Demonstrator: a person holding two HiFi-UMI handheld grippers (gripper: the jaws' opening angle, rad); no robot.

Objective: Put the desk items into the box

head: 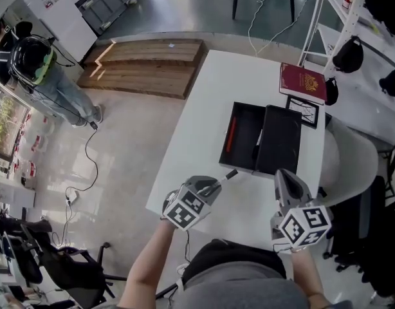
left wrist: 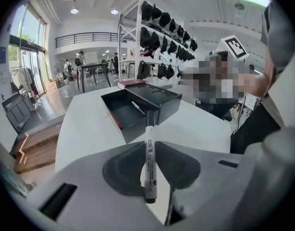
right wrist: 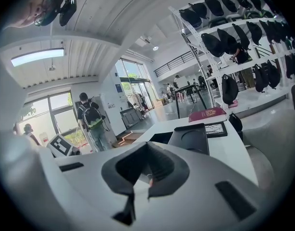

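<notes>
My left gripper (head: 218, 183) is shut on a grey marker with a black cap (head: 225, 176), which points toward the black box (head: 239, 164) on the white table (head: 204, 108). In the left gripper view the marker (left wrist: 150, 153) stands upright between the pads, and the box (left wrist: 119, 110) lies just beyond it. A red pen (head: 231, 134) lies along the box's left wall, and a black pen (head: 257, 145) lies by its right wall. The box's black lid (head: 279, 140) rests beside it on the right. My right gripper (head: 284, 176) hovers near the lid's front corner, jaws together and holding nothing.
A dark red book (head: 303, 81) and a black-framed card (head: 303, 111) lie at the table's far right. A grey chair (head: 355, 166) stands to the right of the table. Wooden pallets (head: 146, 66) and a person with a backpack (head: 36, 69) are on the floor to the left.
</notes>
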